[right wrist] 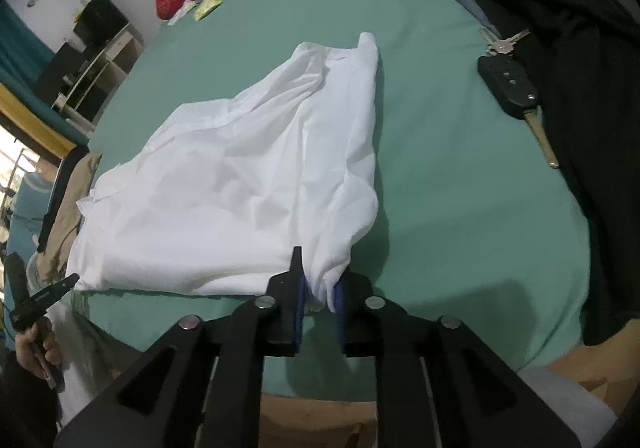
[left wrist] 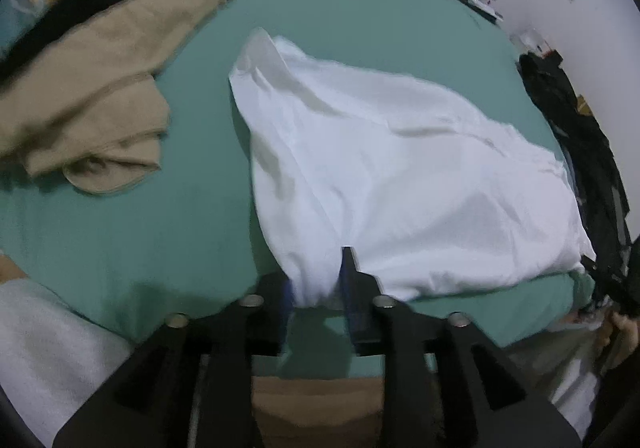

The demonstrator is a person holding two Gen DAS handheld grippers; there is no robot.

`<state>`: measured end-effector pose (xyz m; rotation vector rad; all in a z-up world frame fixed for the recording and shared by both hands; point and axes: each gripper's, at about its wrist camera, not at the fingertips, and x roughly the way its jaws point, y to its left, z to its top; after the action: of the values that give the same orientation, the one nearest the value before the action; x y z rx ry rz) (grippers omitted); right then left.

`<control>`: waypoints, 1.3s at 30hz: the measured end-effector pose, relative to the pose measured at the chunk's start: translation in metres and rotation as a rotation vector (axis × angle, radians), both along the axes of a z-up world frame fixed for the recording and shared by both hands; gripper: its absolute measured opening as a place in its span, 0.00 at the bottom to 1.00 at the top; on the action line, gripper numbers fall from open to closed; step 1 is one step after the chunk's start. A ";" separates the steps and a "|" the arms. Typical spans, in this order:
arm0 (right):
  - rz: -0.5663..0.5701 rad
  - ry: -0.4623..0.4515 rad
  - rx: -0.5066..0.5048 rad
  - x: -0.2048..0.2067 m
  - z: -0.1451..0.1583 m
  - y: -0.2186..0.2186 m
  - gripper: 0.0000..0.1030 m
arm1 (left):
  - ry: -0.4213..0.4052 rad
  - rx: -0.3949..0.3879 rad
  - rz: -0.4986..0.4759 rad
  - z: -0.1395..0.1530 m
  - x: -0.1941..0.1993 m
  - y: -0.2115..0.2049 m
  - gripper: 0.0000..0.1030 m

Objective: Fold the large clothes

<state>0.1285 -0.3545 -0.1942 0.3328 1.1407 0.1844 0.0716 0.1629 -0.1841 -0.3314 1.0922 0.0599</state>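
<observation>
Both grippers hold the near edge of the white, thin, crumpled cotton garment point(left wrist: 400, 175), so the step in hand looks like a fold, or a drag to straighten, made from its two near corners. The left gripper point(left wrist: 316, 288) has a bunched corner of the cloth pinched between its blue-padded jaws; the right gripper point(right wrist: 320, 288) clamps the other corner the same way, jaws nearly closed on the fabric.

The garment lies on the green bedsheet point(left wrist: 140, 240), spreading from each gripper towards 12 o'clock in its own view; in the right wrist view the bulk lies off to 10 o'clock. It is wrinkled and uneven, with a raised ridge at its far end, and its near edge hangs taut between the two grips.

The next move probably calls for both hands to travel together, keeping the edge stretched so the layers land square.

A beige folded garment point(left wrist: 92, 95) sits at 10 o'clock in the left view, well apart. A black car key point(right wrist: 510, 87) lies at 2 o'clock in the right view, beside dark clothing point(right wrist: 580, 87).
</observation>
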 end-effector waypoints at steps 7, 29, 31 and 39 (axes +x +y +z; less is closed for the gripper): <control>0.007 -0.174 -0.105 0.005 0.048 0.018 0.53 | -0.143 0.002 -0.035 0.045 0.022 -0.009 0.51; 0.297 -0.054 -0.009 0.178 -0.019 0.131 0.53 | -0.006 -0.100 -0.183 -0.020 0.168 -0.062 0.53; 0.286 -0.052 0.002 0.189 -0.024 0.127 0.53 | -0.009 -0.089 -0.177 -0.023 0.180 -0.060 0.53; 0.262 -0.125 -0.022 0.192 -0.009 0.124 0.53 | -0.050 0.029 -0.106 -0.017 0.210 -0.032 0.53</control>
<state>0.3207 -0.2304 -0.2031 0.1489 1.0592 0.4171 0.2817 0.1311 -0.2014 -0.2475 1.0567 -0.0269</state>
